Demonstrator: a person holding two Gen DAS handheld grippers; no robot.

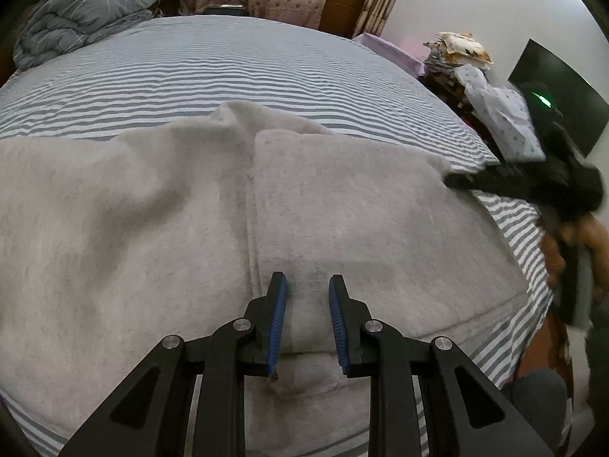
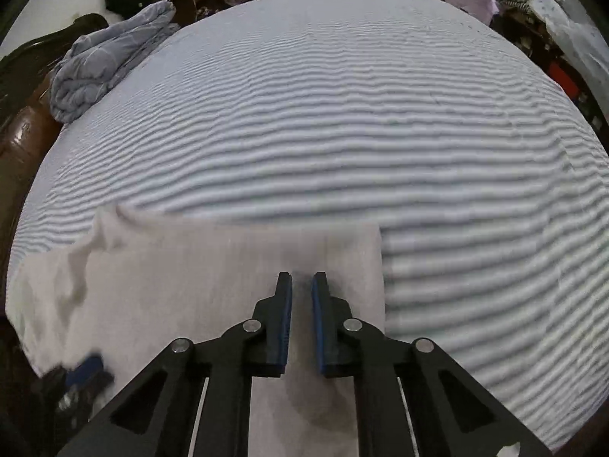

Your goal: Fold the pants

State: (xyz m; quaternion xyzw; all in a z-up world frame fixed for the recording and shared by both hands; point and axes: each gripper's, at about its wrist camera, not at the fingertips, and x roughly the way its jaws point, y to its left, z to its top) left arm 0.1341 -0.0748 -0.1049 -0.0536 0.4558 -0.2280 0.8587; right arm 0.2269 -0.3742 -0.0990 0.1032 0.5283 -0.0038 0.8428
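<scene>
— Where are the pants (image 1: 190, 209)?

— Spread flat on the striped bed (image 1: 228, 57). My left gripper (image 1: 307, 282) is pinching a fabric ridge at their near edge.

— And the right gripper (image 2: 302, 280)?

— At their right end, jaws nearly together; blur hides any cloth between.

no readable text, labels, brands or numbers anywhere in either view

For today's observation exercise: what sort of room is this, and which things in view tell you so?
Most likely a bedroom: a wide bed with a striped sheet, a bundled blue-grey quilt at its far corner, and grey pants laid out on it.
</scene>
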